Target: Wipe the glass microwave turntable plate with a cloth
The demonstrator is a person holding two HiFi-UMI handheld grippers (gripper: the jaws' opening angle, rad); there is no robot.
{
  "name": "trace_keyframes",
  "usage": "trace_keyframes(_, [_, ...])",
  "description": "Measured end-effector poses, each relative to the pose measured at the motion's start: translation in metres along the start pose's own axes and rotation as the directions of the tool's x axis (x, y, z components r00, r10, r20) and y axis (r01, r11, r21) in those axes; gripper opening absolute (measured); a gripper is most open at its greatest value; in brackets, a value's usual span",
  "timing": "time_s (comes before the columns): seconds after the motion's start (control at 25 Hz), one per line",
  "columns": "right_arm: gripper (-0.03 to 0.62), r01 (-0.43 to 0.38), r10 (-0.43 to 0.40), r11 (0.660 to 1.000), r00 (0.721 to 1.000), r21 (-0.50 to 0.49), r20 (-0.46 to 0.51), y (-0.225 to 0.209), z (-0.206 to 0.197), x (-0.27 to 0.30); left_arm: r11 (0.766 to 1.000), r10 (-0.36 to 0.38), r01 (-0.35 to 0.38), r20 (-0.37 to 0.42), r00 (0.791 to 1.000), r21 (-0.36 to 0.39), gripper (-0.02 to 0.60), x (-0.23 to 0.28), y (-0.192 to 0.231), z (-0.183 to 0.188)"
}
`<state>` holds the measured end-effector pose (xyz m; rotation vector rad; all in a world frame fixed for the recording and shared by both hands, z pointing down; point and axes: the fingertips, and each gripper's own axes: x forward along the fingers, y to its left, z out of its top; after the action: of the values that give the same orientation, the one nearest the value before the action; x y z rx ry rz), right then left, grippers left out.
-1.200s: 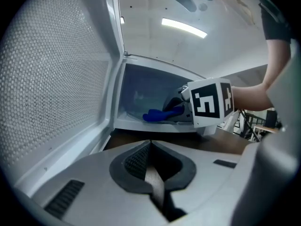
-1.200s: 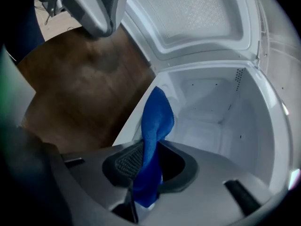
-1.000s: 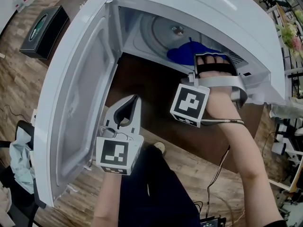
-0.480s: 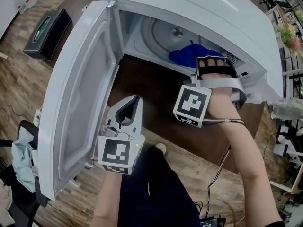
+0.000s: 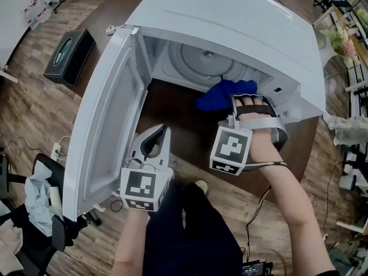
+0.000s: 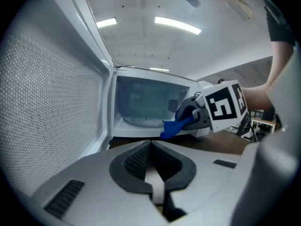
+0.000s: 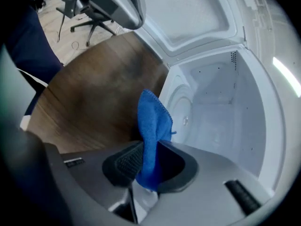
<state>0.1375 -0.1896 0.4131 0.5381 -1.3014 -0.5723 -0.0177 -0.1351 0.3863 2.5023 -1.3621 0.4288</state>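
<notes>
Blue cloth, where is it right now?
Head view, right of centre: blue cloth clamped in the right gripper's jaws, at the open white microwave's front edge.

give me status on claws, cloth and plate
Right claw shut on blue cloth at microwave mouth. Left claw shut, empty. Turntable plate inside, door open, nothing blocking.

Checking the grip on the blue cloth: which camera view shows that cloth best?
The right gripper view: up close, the blue cloth stands pinched in the right tongs. The head view shows it bunched at the open microwave; the left gripper view, a small blue tail.
</notes>
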Motion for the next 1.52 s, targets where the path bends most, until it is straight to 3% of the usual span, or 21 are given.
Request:
trace_keyframes(0.24, [0.066,-0.164,0.13,0.962,0.978,0.216,0.162,0.042,-0.01,-0.04,1.0,-0.006,0.006,0.001,1.0,0.018,0.006,-0.015,-0.02,0.014])
trace_keyframes(0.32, [0.066,-0.199,0.136,0.932,0.967,0.302,0.218,0.049,-0.017,-0.054,1.0,-0.009,0.009,0.008,1.0,0.023,0.006,-0.02,-0.027,0.023])
trace_keyframes(0.4, [0.067,-0.231,0.118,0.877,0.954,0.421,0.277,0.05,-0.025,-0.068,1.0,-0.009,0.009,0.013,1.0,0.029,0.006,-0.026,-0.032,0.031])
trace_keyframes(0.56, [0.067,-0.293,0.019,0.694,0.921,0.658,0.39,0.04,-0.049,-0.101,0.999,-0.027,0.026,0.024,0.999,0.032,0.006,-0.033,-0.047,0.047])
trace_keyframes(0.72, [0.067,-0.326,-0.142,0.491,0.885,0.808,0.443,0.023,-0.075,-0.142,0.997,-0.073,0.072,0.031,0.997,0.021,0.006,-0.043,-0.068,0.061])
trace_keyframes(0.88, [0.067,-0.303,-0.348,0.265,0.855,0.916,0.384,0.001,-0.127,-0.178,0.992,-0.126,0.124,0.067,0.99,0.035,0.006,-0.041,-0.095,0.09])
trace_keyframes(1.0, [0.067,-0.266,-0.456,0.076,0.848,0.961,0.271,-0.005,-0.172,-0.201,0.986,-0.164,0.158,0.105,0.981,0.061,0.006,-0.039,-0.113,0.116])
trace_keyframes(1.08, [0.066,-0.252,-0.52,-0.031,0.83,0.967,0.2,-0.006,-0.197,-0.217,0.98,-0.19,0.18,0.131,0.973,0.083,0.006,-0.037,-0.124,0.132])
trace_keyframes(1.16, [0.066,-0.24,-0.582,-0.097,0.801,0.966,0.141,-0.005,-0.216,-0.231,0.973,-0.221,0.208,0.15,0.964,0.098,0.006,-0.036,-0.138,0.144])
trace_keyframes(1.28, [0.066,-0.184,-0.641,-0.164,0.767,0.969,0.037,0.008,-0.239,-0.246,0.962,-0.267,0.252,0.163,0.95,0.106,0.006,-0.035,-0.161,0.149])
trace_keyframes(1.4, [0.066,-0.11,-0.644,-0.224,0.763,0.968,-0.062,0.029,-0.256,-0.253,0.952,-0.301,0.285,0.176,0.937,0.11,0.006,-0.034,-0.18,0.148])
trace_keyframes(1.52, [0.066,-0.075,-0.634,-0.253,0.766,0.965,-0.107,0.049,-0.261,-0.255,0.946,-0.322,0.306,0.188,0.928,0.112,0.006,-0.033,-0.194,0.146])
